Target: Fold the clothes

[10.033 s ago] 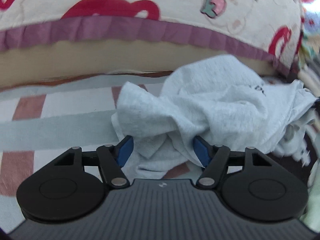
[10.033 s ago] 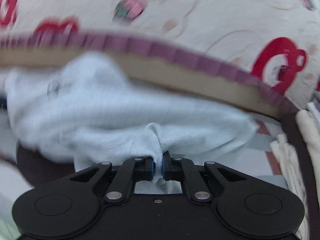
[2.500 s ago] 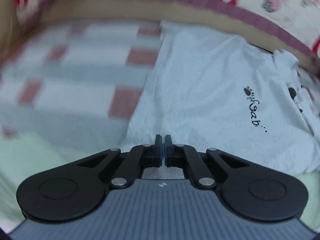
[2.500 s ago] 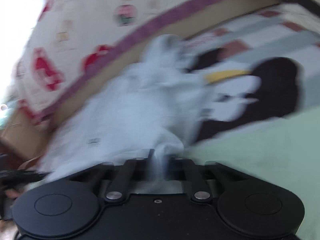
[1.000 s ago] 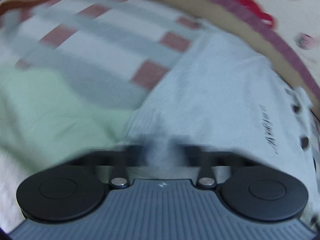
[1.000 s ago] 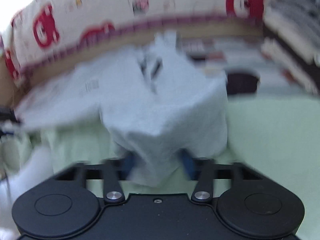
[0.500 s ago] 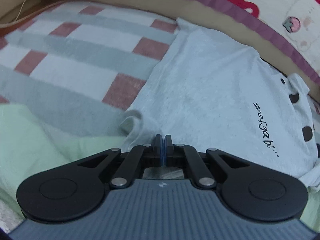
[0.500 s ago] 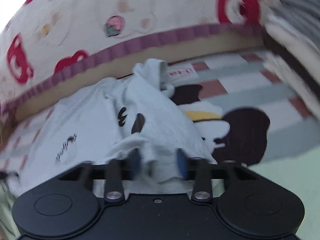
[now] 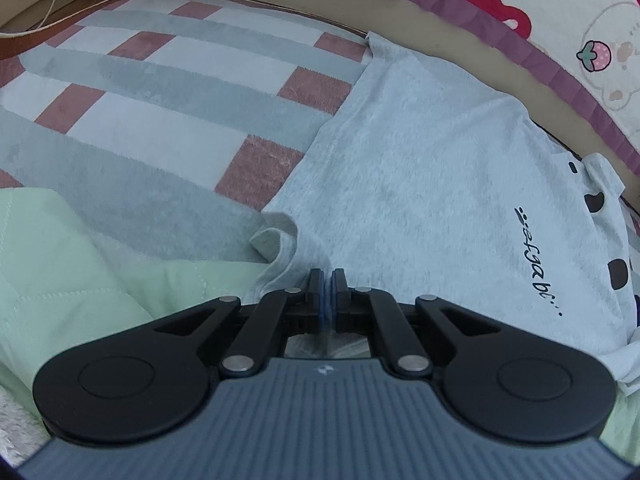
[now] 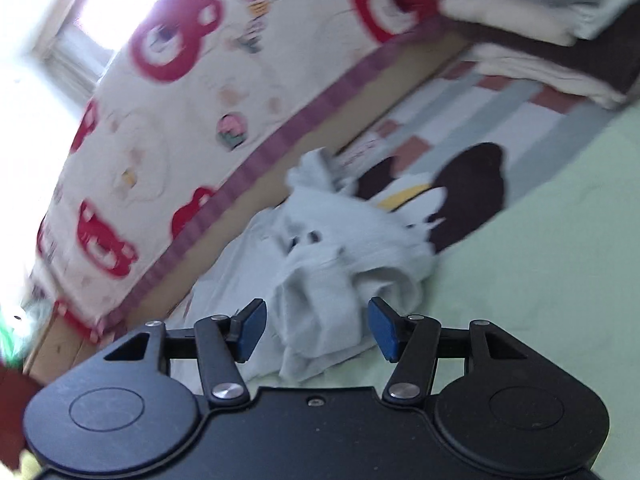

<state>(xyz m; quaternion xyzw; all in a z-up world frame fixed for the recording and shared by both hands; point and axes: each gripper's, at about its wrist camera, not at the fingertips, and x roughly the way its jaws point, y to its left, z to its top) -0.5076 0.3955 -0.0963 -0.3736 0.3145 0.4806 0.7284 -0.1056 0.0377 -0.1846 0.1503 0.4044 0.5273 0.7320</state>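
A pale grey T-shirt (image 9: 420, 184) with black lettering and dots lies spread on the bed in the left wrist view. My left gripper (image 9: 327, 284) is shut on the shirt's near hem edge. In the right wrist view the same shirt (image 10: 336, 264) lies bunched and wrinkled. My right gripper (image 10: 316, 324) is open with its blue pads either side of a loose fold, just above it, holding nothing.
The bed has a pale green quilt (image 9: 60, 264) and a striped grey, white and red blanket (image 9: 168, 92) with a dark cartoon print (image 10: 464, 196). A bear-print padded headboard (image 10: 208, 92) runs behind. Folded clothes (image 10: 540, 20) are stacked at the upper right.
My right gripper has opened wider, let go of the shirt and tilted, drawing back a little. My left gripper stays shut on the hem and has barely moved.
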